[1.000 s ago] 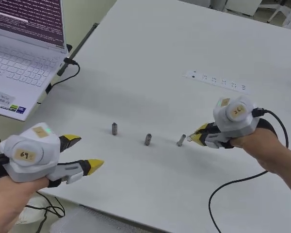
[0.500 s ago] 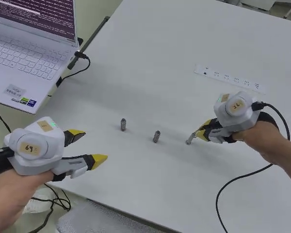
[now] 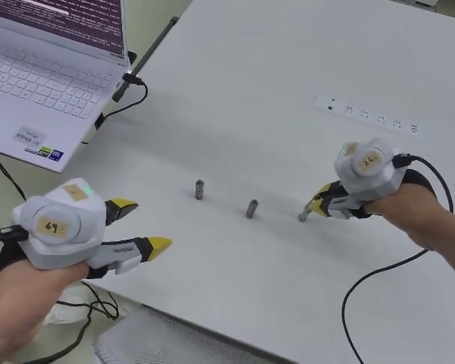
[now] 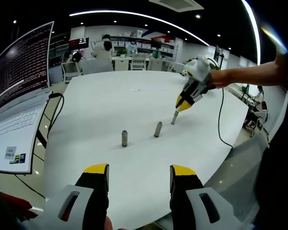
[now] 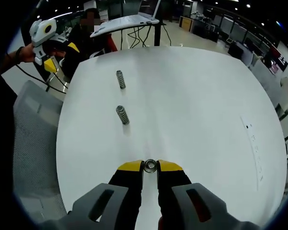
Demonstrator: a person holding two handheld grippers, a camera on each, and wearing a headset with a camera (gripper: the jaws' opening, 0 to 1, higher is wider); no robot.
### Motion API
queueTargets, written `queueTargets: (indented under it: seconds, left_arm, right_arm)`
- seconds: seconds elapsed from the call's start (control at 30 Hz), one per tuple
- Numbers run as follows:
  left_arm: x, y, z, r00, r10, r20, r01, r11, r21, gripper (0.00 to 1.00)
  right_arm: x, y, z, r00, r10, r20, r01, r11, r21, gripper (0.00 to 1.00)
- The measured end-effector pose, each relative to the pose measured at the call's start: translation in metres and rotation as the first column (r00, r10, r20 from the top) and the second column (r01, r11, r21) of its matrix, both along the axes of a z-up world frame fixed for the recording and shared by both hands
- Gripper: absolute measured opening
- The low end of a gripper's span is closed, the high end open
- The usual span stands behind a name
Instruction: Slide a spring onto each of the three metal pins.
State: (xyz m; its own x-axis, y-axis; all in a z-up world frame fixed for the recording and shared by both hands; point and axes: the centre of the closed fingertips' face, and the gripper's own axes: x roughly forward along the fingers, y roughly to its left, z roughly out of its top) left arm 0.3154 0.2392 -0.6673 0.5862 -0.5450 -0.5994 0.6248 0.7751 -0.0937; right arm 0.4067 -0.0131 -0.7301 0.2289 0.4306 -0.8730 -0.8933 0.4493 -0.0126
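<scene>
Presently the right tool (image 5: pixel 150 167) stands at the right end of a row of three springs on the white surface (image 3: pixel 288 76). Its jaws are drawn narrow and close on the upper end of the tilted spring (image 3: pixel 303 216). In the right gripper view that end shows as a small metal ring, seen end-on, pinched between the two yellow tips. In the head view the tilted spring leans with its top toward the right tool and its foot on the surface.

The middle spring (image 3: pixel 252 208) and the far spring (image 3: pixel 199 189) stand upright, apart from each other and from both tools. Both are grey metal coils, short and narrow. Whether a pin sits inside them cannot be told.

The left tool (image 3: pixel 142 224) is held at the near edge of the surface, well apart from the row. Its jaws are spread wide, with nothing between them. In the left gripper view all three springs lie ahead of it.

An open laptop (image 3: pixel 38 68) sits at the left, and a white power strip (image 3: pixel 371 119) lies beyond the right tool.
</scene>
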Motion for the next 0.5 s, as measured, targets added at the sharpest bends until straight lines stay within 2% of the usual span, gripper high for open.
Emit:
queueTargets:
  seconds: [0.5]
  left_arm:
    - [0.008,0.002,0.000,1.000,-0.001,-0.001,0.001,1.000,0.013,0.46]
  right_arm:
    - [0.003,0.002,-0.025,0.999,0.004,-0.035,-0.004,1.000,-0.005,0.09]
